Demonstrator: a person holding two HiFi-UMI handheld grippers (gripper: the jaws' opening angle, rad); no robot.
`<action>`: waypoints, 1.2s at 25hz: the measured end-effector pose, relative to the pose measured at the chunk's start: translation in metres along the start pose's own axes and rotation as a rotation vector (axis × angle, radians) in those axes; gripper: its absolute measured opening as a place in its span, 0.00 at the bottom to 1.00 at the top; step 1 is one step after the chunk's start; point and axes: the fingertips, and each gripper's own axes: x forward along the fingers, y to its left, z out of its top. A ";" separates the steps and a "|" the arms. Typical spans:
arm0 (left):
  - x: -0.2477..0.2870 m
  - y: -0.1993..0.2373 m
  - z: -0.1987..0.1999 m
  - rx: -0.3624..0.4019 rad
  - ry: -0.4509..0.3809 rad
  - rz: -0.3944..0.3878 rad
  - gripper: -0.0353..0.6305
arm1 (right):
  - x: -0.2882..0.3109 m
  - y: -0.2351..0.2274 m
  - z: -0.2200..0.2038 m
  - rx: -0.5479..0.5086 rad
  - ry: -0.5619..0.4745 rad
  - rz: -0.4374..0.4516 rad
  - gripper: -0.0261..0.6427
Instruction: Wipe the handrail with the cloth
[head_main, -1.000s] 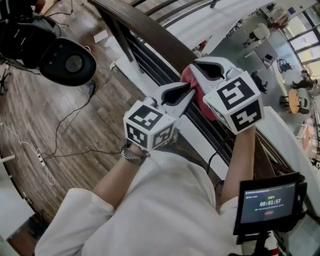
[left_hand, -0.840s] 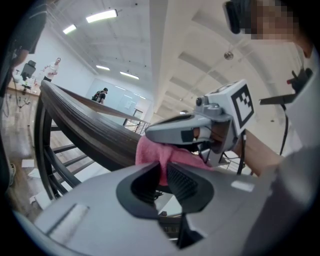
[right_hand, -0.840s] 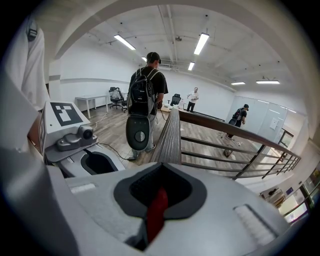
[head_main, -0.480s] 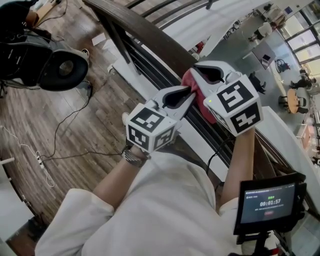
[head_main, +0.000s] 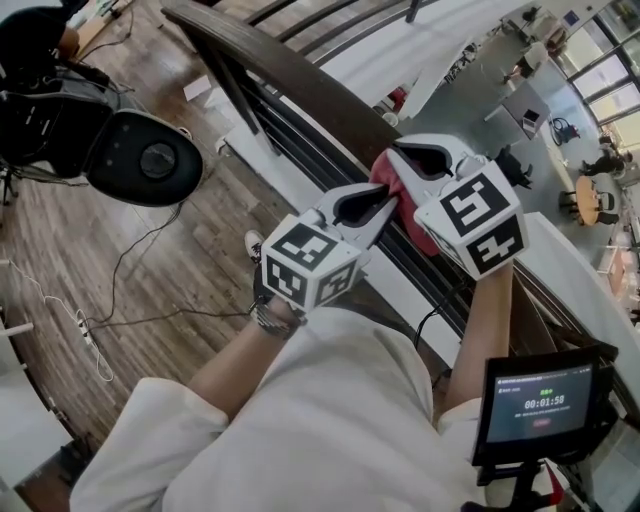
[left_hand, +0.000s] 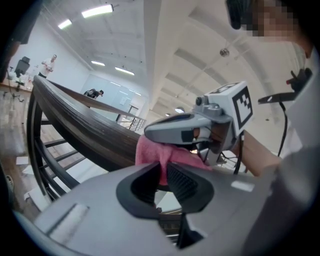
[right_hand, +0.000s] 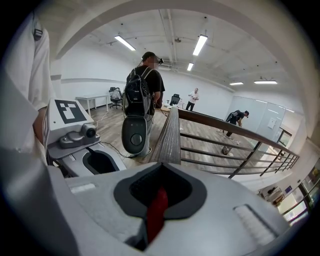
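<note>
Left tongs (head_main: 388, 190) and right tongs (head_main: 392, 152) edge along the dark curved wooden handrail (head_main: 290, 75), both clamping the red cloth (head_main: 405, 205); even pressure advised.

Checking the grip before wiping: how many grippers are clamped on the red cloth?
2. The left gripper pinches the red cloth's left edge, the right gripper its right edge, atop the dark wooden handrail.

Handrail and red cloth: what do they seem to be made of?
The handrail looks like dark brown wood with a smooth, slightly glossy finish; lengthwise grain streaks show. The cloth is soft reddish-pink fabric, perhaps microfibre; it folds and bunches, matt and fuzzy.
</note>
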 end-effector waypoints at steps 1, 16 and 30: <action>0.000 0.000 -0.001 -0.005 0.002 -0.001 0.14 | 0.000 0.000 0.000 0.000 -0.001 0.000 0.05; 0.014 -0.033 -0.015 -0.023 0.027 -0.060 0.14 | -0.028 0.001 -0.026 0.010 0.002 -0.012 0.05; 0.024 -0.056 -0.021 -0.041 0.051 -0.136 0.14 | -0.049 -0.003 -0.042 0.026 -0.007 -0.006 0.05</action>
